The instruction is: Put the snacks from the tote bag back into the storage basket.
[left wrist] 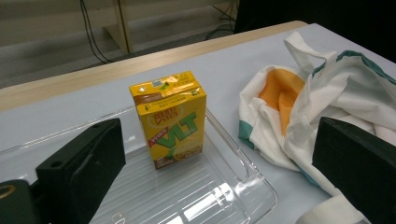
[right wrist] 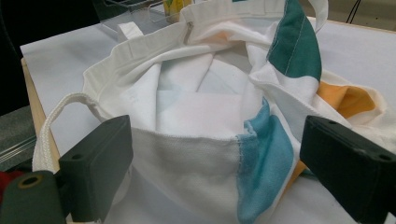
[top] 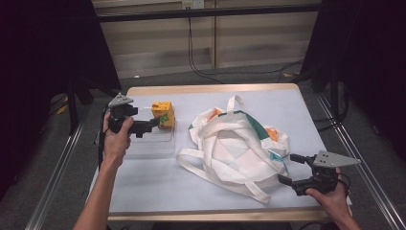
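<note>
Pale table (top: 158, 187) holds tote bag (top: 234, 143) and juice carton (top: 163, 114); both tongs gape, holding nothing.

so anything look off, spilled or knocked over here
Nothing stands out. The yellow lemon tea carton stands upright in the clear plastic tray, with no spill. The canvas tote bag lies crumpled on the table, mouth open.
</note>
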`<state>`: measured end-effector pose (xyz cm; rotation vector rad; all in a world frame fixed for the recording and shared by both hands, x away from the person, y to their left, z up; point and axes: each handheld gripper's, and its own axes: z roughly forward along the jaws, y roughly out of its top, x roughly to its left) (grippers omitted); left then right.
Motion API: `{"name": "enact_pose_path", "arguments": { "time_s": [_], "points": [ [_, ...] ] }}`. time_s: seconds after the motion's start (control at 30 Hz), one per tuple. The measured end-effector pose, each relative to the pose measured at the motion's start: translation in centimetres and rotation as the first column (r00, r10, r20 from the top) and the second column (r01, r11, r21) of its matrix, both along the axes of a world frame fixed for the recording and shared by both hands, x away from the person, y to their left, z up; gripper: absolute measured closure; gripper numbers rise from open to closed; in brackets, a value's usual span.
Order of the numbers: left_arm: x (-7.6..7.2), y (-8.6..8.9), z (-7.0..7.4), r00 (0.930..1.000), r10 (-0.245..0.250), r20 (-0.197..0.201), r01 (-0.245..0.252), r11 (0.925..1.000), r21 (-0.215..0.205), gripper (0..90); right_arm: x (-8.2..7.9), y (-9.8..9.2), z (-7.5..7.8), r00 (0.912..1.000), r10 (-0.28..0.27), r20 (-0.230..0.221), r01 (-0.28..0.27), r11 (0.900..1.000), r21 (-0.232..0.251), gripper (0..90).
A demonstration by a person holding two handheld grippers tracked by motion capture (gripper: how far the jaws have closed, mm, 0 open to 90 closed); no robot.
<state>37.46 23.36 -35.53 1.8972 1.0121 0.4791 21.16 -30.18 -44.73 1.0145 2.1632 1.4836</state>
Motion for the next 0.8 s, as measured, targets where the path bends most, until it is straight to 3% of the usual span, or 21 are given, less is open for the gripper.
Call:
{"name": "enact_pose_path", "arguments": {
  "time_s": [0.1, 0.17, 0.33, 0.47, 0.53, 0.63, 0.8],
  "points": [
    [-0.9, 0.3, -0.1, 0.9998, -0.008, 0.018, 0.008, 0.9998, -0.019, 2.5, 0.1, 0.0, 0.0, 1.0000, -0.004, -0.001, 0.004, 1.000, 0.001, 9.2],
    [-1.7, 0.3, -0.2, 0.9986, 0.016, 0.051, -0.016, 0.9999, -0.001, 2.7, 0.1, 0.0, 0.0, 1.0000, -0.003, -0.002, 0.003, 1.000, 0.000, 9.2],
    [-3.0, 0.2, -1.2, 0.9979, 0.022, 0.061, -0.022, 0.9997, 0.003, 2.9, 0.0, 0.1, 0.0, 1.0000, 0.003, -0.006, -0.003, 1.000, -0.003, 9.2],
    [-4.6, 0.2, -1.7, 0.9968, 0.021, 0.077, -0.019, 0.9995, -0.024, 2.8, 0.1, 0.0, 0.0, 1.0000, -0.002, 0.000, 0.002, 1.000, -0.003, 9.2],
    [-5.3, 0.3, -2.0, 0.9979, 0.008, 0.064, -0.005, 0.9991, -0.041, 2.8, 0.1, 0.0, 0.0, 1.0000, 0.002, 0.001, -0.002, 1.000, -0.002, 9.2],
    [-6.4, 0.3, -2.6, 0.9978, -0.001, 0.066, 0.002, 0.9998, -0.020, 2.8, 0.0, 0.1, 0.0, 1.0000, -0.001, -0.001, 0.001, 1.000, -0.005, 9.1],
    [-8.4, 0.9, -3.8, 0.9985, 0.006, 0.055, -0.004, 0.9993, -0.037, 2.8, -0.1, 0.1, 0.0, 1.0000, -0.001, 0.001, 0.001, 1.000, -0.005, 9.1]
  ]
}}
